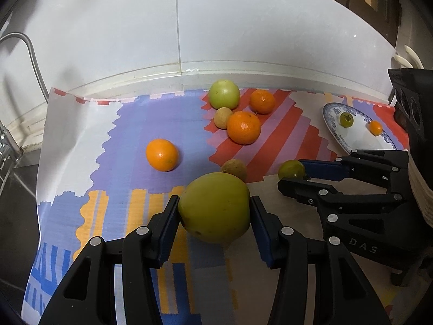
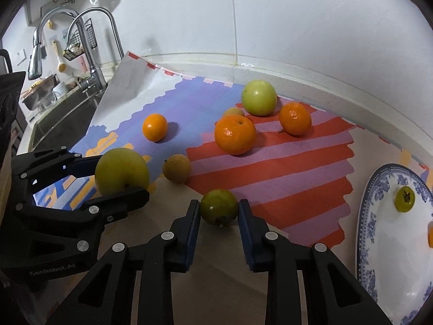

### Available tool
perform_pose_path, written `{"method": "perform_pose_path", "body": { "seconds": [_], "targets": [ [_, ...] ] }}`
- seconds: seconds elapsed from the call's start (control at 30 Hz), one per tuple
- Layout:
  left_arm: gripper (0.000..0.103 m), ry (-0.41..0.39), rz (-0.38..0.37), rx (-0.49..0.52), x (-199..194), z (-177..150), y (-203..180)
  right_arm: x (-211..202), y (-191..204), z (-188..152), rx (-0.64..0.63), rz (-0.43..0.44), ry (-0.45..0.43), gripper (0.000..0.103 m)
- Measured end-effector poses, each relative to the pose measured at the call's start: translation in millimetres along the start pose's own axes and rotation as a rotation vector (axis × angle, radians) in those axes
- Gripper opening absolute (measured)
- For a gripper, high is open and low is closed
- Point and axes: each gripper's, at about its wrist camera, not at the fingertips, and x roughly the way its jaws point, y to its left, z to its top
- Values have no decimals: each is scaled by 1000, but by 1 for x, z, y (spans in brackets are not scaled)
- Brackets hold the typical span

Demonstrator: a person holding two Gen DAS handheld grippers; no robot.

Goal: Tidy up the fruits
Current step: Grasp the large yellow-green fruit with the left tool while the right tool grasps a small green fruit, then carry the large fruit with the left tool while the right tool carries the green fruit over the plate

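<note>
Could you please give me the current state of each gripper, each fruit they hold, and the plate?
left gripper: shut on the large green apple.
large green apple: held between the fingers.
right gripper: shut on the small green fruit.
small green fruit: held between the fingers, near the mat.
plate: flat, holding two small fruits.

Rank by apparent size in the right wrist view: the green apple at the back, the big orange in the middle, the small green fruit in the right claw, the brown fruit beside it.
1. big orange
2. green apple, close to the orange
3. small green fruit in the right claw, though nearest the camera
4. brown fruit
</note>
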Motion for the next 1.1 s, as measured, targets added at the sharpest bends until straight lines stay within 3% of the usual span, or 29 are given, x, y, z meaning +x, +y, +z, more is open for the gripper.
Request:
{"method": "perform_pose_path", "body": {
  "seconds": [0.4, 1.1],
  "targets": [
    [50, -66, -31, 11, -29, 8, -9, -43, 1, 1, 41, -37, -74, 29],
    [50, -180, -161, 93, -93, 23, -63, -155, -4, -23, 157, -197, -240, 29]
  ]
}}
